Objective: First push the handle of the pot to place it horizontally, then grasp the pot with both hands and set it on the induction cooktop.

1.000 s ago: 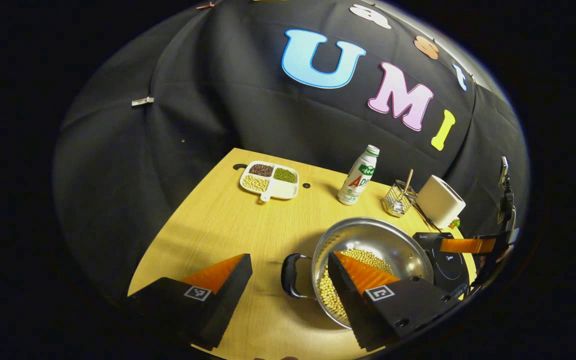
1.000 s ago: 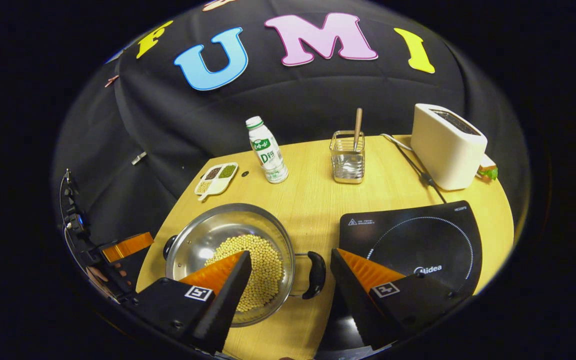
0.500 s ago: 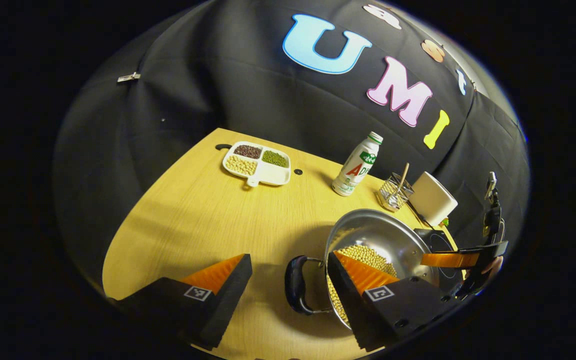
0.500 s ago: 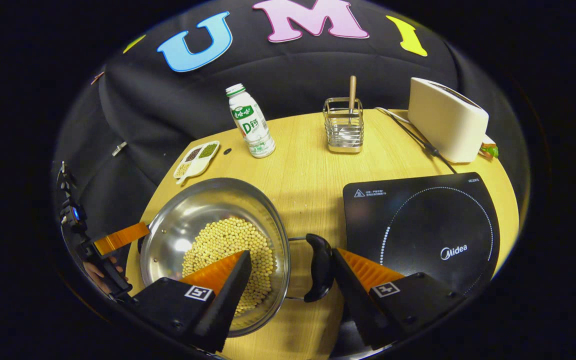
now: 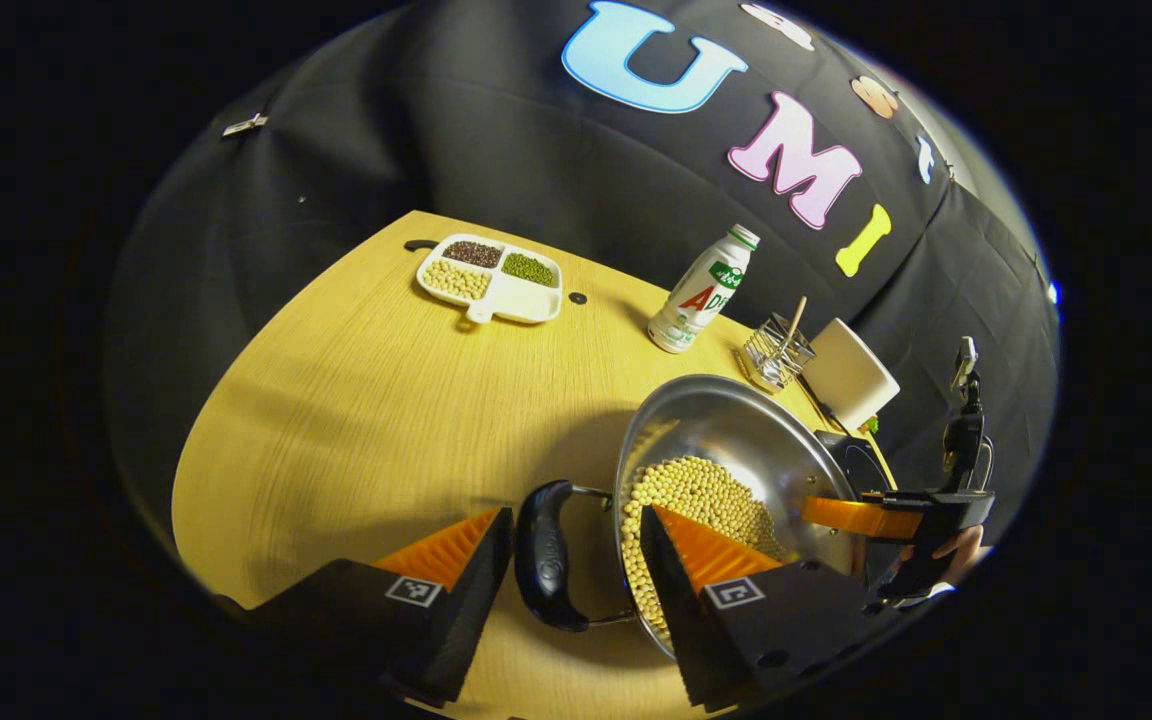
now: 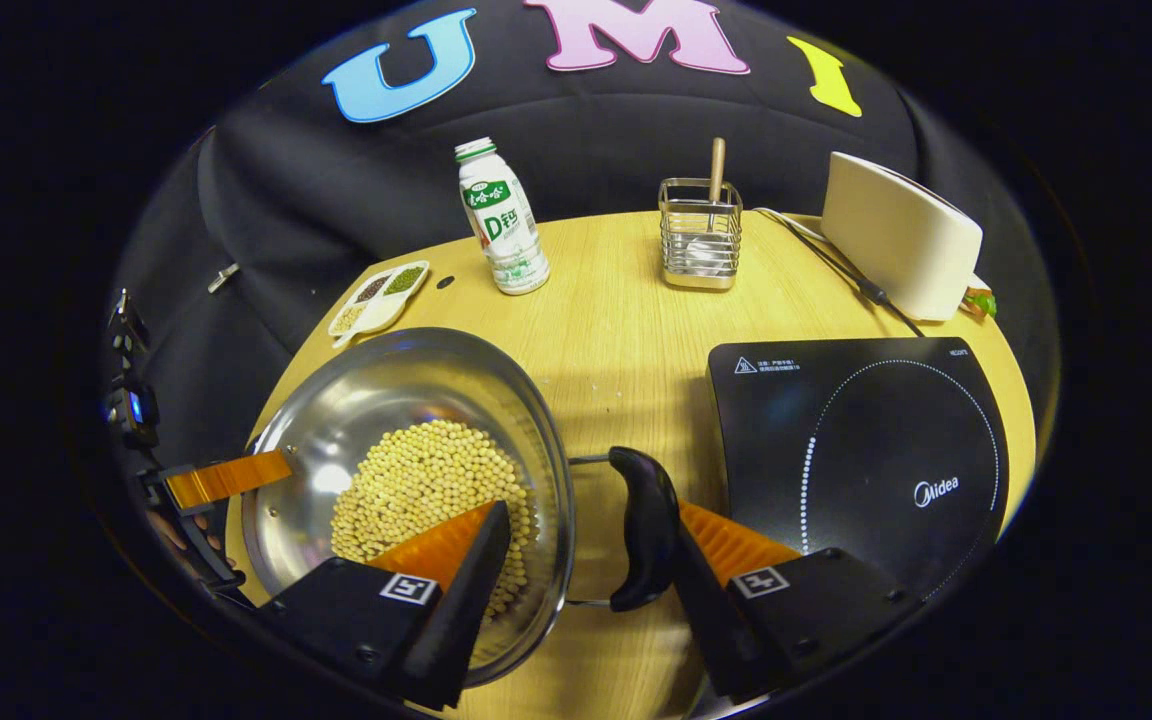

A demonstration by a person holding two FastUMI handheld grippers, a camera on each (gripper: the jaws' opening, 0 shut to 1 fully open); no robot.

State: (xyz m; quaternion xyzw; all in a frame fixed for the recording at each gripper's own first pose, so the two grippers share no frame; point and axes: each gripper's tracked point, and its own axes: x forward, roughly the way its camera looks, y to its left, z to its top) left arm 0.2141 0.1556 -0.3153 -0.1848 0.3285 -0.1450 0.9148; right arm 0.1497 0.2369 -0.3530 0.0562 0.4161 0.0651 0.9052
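Bottle, utensil rack and toaster stand behind the induction cooktop, apart from it. Both grippers, left and right, are spread, each straddling a pot handle beside the cooktop.

My bench is pale wood with a fine straight grain, its far edge rounded against the wall. Black cloth hangs behind it in soft folds and creases, pinned by a small metal clip at one side. Warm light falls on the wood; everything beyond the cloth lies in darkness.
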